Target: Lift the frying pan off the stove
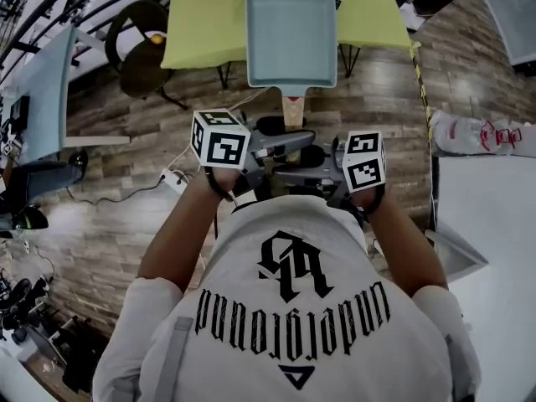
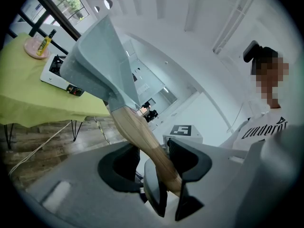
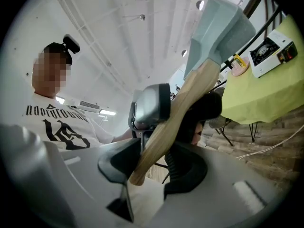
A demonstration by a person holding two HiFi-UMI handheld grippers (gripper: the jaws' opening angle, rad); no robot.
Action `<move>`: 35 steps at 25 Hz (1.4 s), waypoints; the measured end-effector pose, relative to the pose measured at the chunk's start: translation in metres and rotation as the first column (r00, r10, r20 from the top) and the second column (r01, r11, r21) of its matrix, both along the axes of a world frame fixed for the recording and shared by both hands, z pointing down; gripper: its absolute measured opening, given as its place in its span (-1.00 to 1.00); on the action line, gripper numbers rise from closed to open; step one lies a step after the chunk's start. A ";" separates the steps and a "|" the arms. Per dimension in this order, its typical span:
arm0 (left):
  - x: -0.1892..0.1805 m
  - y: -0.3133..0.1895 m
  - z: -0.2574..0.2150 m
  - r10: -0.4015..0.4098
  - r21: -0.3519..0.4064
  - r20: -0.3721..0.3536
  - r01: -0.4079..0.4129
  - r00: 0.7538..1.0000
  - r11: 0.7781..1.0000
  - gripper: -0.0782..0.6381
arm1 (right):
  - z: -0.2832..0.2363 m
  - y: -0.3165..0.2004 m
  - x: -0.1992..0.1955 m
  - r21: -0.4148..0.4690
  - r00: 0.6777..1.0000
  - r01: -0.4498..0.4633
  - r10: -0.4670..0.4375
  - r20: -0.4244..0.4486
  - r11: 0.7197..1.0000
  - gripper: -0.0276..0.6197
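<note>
A square pale-blue frying pan [image 1: 291,33] hangs in the air above the yellow-green table [image 1: 197,23], its wooden handle [image 1: 292,107] pointing back at me. Both grippers hold that handle. My left gripper [image 1: 280,145] is shut on the handle [image 2: 145,139], with the pan [image 2: 97,56] rising beyond the gripper [image 2: 168,177]. From the other side, my right gripper [image 1: 303,174] clamps the handle's end [image 3: 164,129] between its jaws [image 3: 152,167], below the pan [image 3: 216,30]. The white portable stove [image 3: 273,51] sits on the table, apart from the pan [image 2: 57,75].
A dark chair [image 1: 138,53] stands left of the table, and a grey table [image 1: 42,90] lies further left. A white table [image 1: 494,233] is at the right. A power strip [image 1: 174,179] and cable lie on the wooden floor. A bottle [image 2: 45,42] rests on a pink plate.
</note>
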State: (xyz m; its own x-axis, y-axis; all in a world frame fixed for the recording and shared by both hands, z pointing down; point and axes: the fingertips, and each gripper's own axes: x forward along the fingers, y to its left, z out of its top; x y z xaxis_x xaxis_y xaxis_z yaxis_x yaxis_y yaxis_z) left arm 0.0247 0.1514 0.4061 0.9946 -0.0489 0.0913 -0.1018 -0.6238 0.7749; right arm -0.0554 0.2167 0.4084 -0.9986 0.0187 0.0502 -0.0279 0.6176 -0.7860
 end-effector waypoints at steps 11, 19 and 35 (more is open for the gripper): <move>-0.060 0.040 0.003 0.051 0.008 0.008 -0.052 0.999 0.999 -0.20 | 0.004 0.036 -0.064 0.011 0.999 -0.045 0.045 -0.003 0.999 -0.42; -0.070 0.049 0.002 0.063 0.011 -0.002 -0.063 0.998 0.998 -0.20 | 0.004 0.044 -0.074 0.013 0.999 -0.049 0.049 -0.009 0.999 -0.42; -0.079 0.045 -0.006 0.056 0.023 -0.016 -0.055 0.998 0.998 -0.20 | -0.002 0.041 -0.083 0.027 0.999 -0.037 0.037 -0.016 0.999 -0.42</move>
